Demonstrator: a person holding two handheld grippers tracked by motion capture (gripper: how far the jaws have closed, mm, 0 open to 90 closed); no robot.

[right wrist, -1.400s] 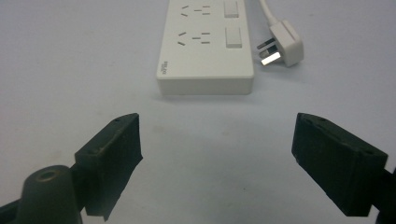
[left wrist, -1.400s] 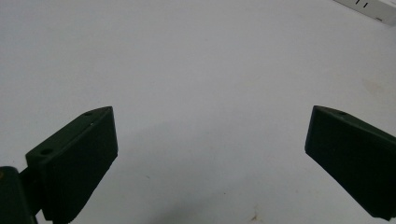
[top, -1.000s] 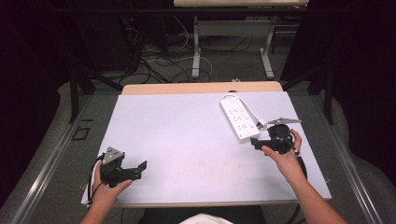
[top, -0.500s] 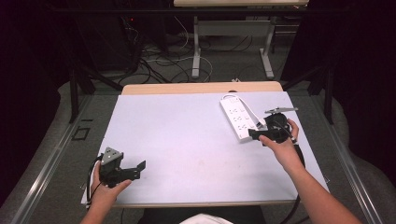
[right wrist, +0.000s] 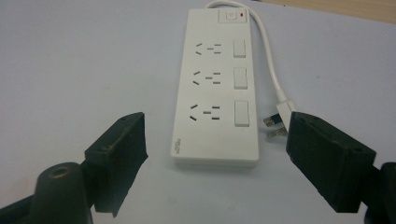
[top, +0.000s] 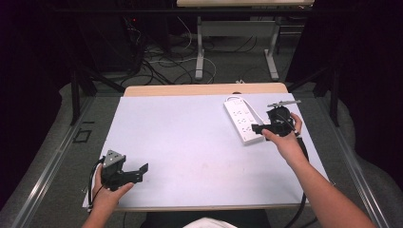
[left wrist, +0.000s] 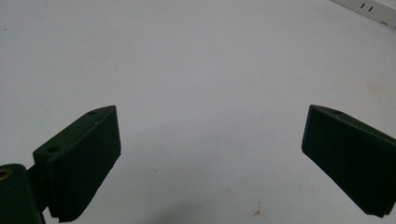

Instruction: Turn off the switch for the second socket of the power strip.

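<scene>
A white power strip point(top: 242, 119) with three sockets and three rocker switches lies flat at the right of the table, and its near end point(right wrist: 217, 93) lies just ahead of the right jaws. Its white cable point(right wrist: 268, 51) loops back along its side to the plug point(right wrist: 275, 126), which rests on the table. My right gripper point(top: 259, 128) is open above the strip's near end, jaws point(right wrist: 215, 123) spread wider than the strip and touching nothing. My left gripper point(top: 141, 169) stands open and empty at the near left, over bare surface point(left wrist: 210, 112).
A pale sheet point(top: 190, 137) covers the tabletop, with a wooden strip point(top: 204, 89) showing along the far edge. Behind the table are metal table legs point(top: 199, 52) and tangled cables point(top: 157, 61) on the floor. A corner of the power strip point(left wrist: 369, 7) shows far off.
My right hand has lifted and moved farther up the table, alongside the power strip's near end. The left hand has stayed where it was.
</scene>
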